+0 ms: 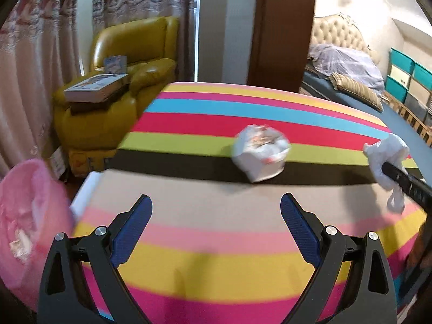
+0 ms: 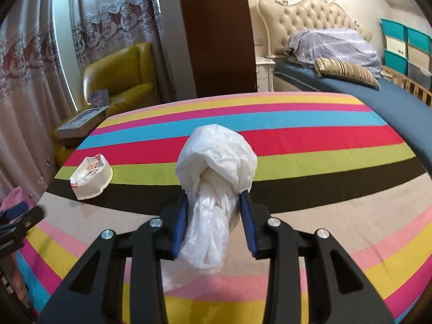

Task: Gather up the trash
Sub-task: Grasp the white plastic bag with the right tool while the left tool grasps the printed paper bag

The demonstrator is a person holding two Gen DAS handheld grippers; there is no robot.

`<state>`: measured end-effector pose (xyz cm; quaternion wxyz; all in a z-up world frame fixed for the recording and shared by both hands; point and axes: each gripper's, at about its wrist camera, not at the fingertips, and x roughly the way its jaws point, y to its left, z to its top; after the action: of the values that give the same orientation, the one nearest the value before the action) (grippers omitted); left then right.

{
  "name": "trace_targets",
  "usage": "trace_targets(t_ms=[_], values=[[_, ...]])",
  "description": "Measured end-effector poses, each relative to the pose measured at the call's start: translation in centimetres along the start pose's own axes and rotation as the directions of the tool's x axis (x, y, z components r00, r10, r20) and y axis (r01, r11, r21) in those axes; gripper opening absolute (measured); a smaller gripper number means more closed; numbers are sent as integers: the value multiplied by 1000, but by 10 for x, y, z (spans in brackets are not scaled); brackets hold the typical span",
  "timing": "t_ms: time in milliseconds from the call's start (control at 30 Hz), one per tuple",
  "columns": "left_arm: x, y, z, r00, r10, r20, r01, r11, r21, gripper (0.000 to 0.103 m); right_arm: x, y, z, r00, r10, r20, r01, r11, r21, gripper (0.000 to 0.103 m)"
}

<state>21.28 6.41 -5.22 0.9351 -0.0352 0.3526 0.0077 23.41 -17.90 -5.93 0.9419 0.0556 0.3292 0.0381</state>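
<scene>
Right tool (image 2: 213,216) angled down over the striped table (image 2: 310,145), clamped on a white plastic bag (image 2: 216,162); left tool (image 1: 216,216) agape, empty.

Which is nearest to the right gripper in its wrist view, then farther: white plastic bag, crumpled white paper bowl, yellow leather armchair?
1. White plastic bag: between the right gripper pads.
2. Crumpled white paper bowl: left, on the table.
3. Yellow leather armchair: far left, behind the table.

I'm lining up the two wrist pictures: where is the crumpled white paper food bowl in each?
Left wrist view: crumpled white paper food bowl right of centre, on the striped cloth's black band.
Right wrist view: same bowl at left, on that black band.
Shared landmark: yellow leather armchair.
</scene>
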Motion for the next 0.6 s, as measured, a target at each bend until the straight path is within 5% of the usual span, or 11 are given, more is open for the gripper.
trace_targets(t_ms=[400,467,600], values=[[91,-56,55,991,81,-102,-73,994,76,88,-6,-2,-1,1000,30,1,-30,999,-11,35],[98,-57,52,987,80,-136,-68,993,96,64,-6,-3,-1,999,35,4,-35,999,-7,35],[79,-51,41,993,30,-111,-20,996,92,58,-7,-1,-1,999,43,2,-43,999,-12,35]])
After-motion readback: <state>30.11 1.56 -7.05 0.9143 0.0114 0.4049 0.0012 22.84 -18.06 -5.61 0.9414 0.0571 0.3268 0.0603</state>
